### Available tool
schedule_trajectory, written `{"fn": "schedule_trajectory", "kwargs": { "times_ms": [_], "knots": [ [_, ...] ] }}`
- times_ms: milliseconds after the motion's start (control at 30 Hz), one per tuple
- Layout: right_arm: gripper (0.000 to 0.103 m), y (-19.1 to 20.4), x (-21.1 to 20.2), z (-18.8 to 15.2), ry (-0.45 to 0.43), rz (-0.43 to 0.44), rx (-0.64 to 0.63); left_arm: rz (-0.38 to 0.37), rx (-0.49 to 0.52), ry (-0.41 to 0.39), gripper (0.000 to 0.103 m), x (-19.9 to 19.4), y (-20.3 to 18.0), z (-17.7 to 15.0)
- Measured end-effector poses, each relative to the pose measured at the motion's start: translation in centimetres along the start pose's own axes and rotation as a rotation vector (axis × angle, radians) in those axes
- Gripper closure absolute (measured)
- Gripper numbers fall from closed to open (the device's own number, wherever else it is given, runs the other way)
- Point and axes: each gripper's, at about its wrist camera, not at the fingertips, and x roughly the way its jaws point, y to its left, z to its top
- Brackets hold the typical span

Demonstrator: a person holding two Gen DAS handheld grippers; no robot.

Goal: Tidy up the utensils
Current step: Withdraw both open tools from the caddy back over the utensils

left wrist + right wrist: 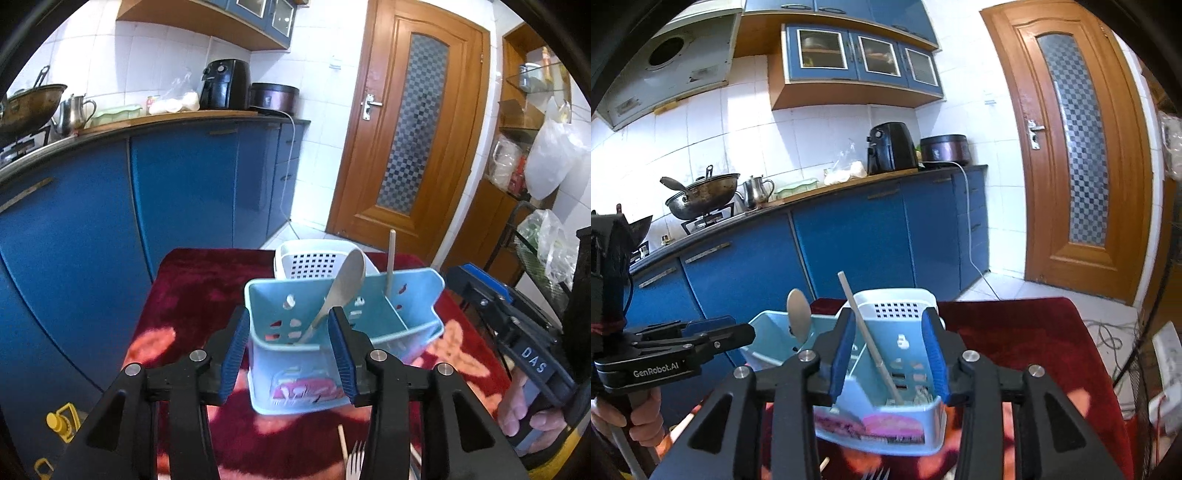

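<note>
A light blue utensil holder (295,391) stands on the red-covered table (177,295). In its left compartment a metal spoon (351,273) leans bowl up, and a pale chopstick (390,258) stands in the right one. My left gripper (288,336) is open just in front of the holder, touching nothing. My right gripper (888,354) is open too. The chopstick (868,336) shows between its blue pads (842,358) with a gap on both sides. The spoon (798,314) and the holder (897,417) lie ahead of it. Each gripper appears in the other's view, the right (469,280) and the left (735,330).
A white perforated basket (310,258) stands right behind the holder. A fork (356,461) and another chopstick (342,443) lie on the cloth near the front edge. Blue kitchen cabinets (184,192) run along the left, and a wooden door (406,129) is beyond the table.
</note>
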Motion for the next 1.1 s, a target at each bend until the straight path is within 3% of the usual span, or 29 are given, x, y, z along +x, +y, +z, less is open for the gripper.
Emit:
{"fn": "schedule_trajectory", "kwargs": {
  "times_ms": [700, 1100],
  "knots": [
    [0.062, -1.3, -5.6, -6.7, 0.219, -0.169, 0.211, -0.127, 0.089, 0.137, 0.051, -2.2, -0.4, -4.9],
    [0.062, -1.3, -5.8, -10.6, 0.354, -0.14, 0.238, -0.139, 0.039, 0.239, 0.051, -1.7, -1.3, -9.0]
  ]
}}
